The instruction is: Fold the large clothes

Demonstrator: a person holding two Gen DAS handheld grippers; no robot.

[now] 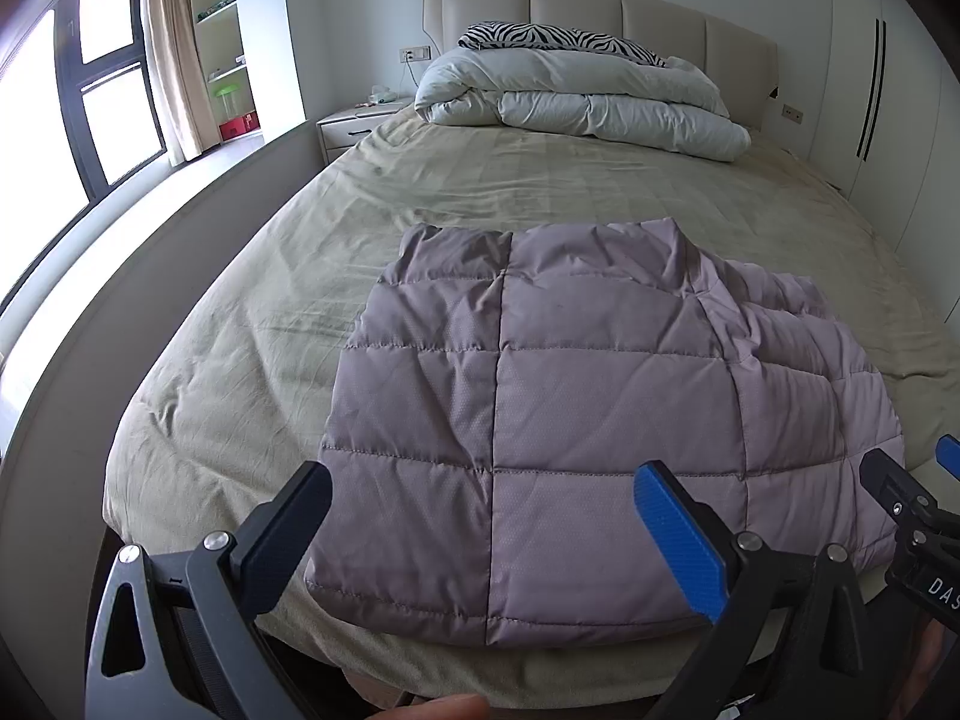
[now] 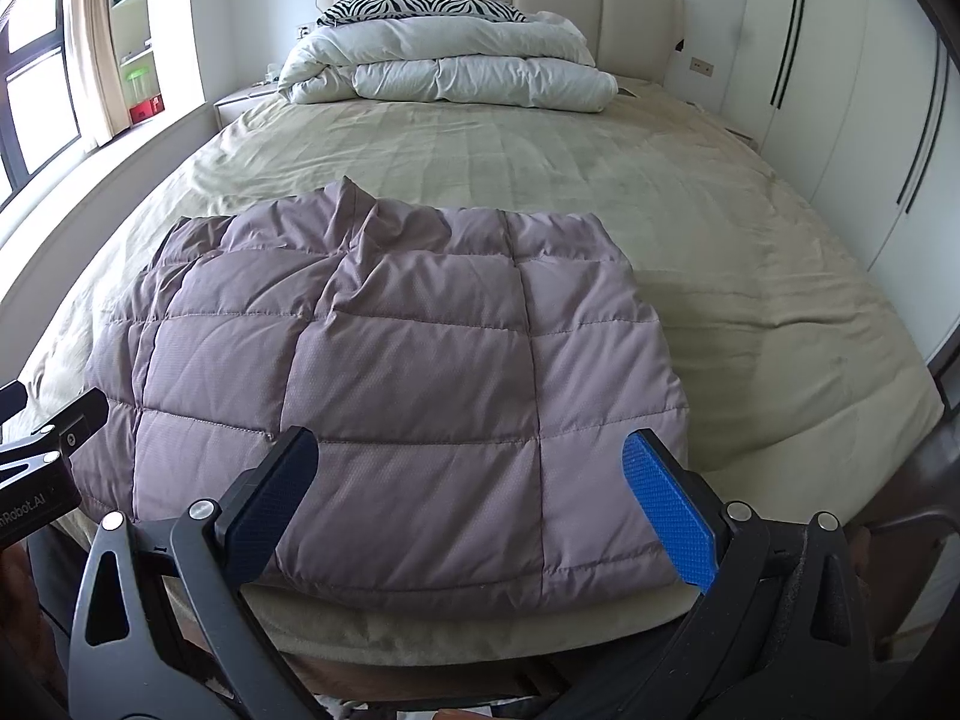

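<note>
A mauve quilted down jacket (image 1: 570, 420) lies folded into a rough rectangle near the foot of the bed; it also shows in the right wrist view (image 2: 390, 372). My left gripper (image 1: 480, 486) is open and empty, hovering just above the jacket's near edge. My right gripper (image 2: 474, 462) is open and empty over the jacket's near right part. The right gripper's tips show at the right edge of the left wrist view (image 1: 912, 468). The left gripper's tips show at the left edge of the right wrist view (image 2: 54, 414).
The bed (image 2: 720, 228) has a beige sheet. A folded white duvet (image 1: 582, 96) and a zebra-print pillow (image 1: 558, 39) lie at the headboard. A nightstand (image 1: 354, 126), window and shelves are on the left. White wardrobe doors (image 2: 840, 90) stand on the right.
</note>
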